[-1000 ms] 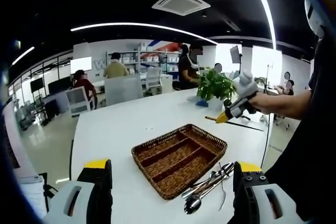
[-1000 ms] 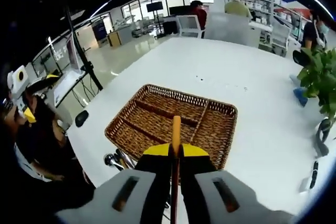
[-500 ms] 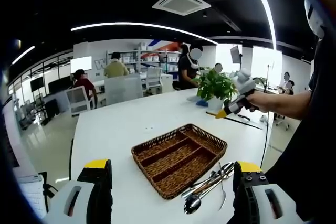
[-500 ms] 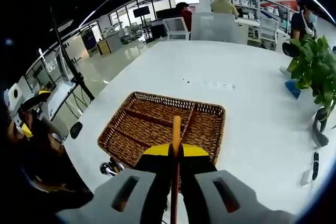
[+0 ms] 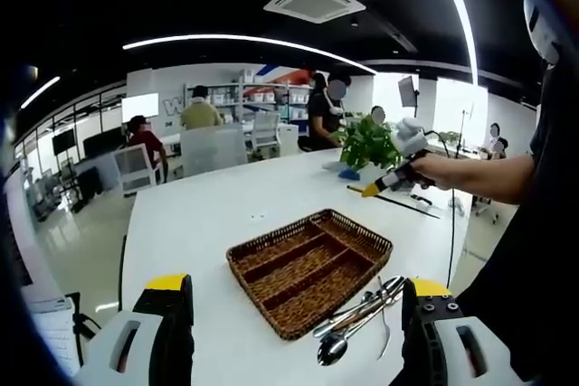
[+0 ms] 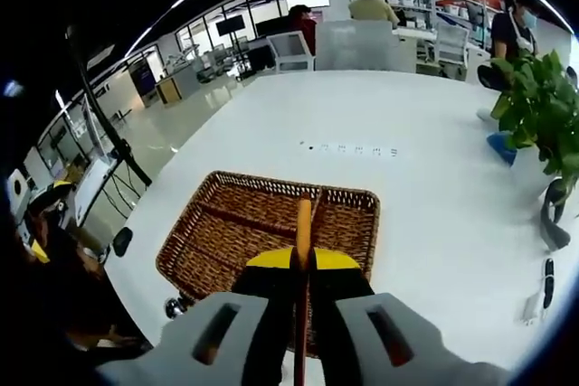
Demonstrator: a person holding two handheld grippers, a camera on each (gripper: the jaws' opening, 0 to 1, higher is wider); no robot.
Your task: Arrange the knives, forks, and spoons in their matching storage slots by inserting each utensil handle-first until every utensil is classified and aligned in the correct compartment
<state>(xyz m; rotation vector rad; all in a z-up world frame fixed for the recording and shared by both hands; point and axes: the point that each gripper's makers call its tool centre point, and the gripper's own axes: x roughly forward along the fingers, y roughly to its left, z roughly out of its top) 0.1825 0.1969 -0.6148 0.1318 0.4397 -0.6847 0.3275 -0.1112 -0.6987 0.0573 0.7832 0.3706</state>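
Left gripper view: my left gripper [image 5: 289,332] hangs spread wide over the white table [image 5: 199,214], wicker tray [image 5: 310,270] ahead, loose utensils [image 5: 362,314] lying just right of it; my right gripper [image 6: 303,264] pinches an orange-handled utensil [image 6: 304,223] above the tray

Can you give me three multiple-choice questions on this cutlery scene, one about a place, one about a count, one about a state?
1. Where do the loose utensils lie?
A. In the basket
B. On the table beside the basket
C. On a chair

2. How many long compartments does the wicker basket have?
A. One
B. Three
C. Six

3. How is the right gripper?
A. Shut on a wooden handle
B. Open wide
C. Resting in the basket

Answers:
1. B, the utensils sit on the white table by the basket's near corner.
2. B, two dividers split it into three.
3. A, its fingers pinch the wooden handle.
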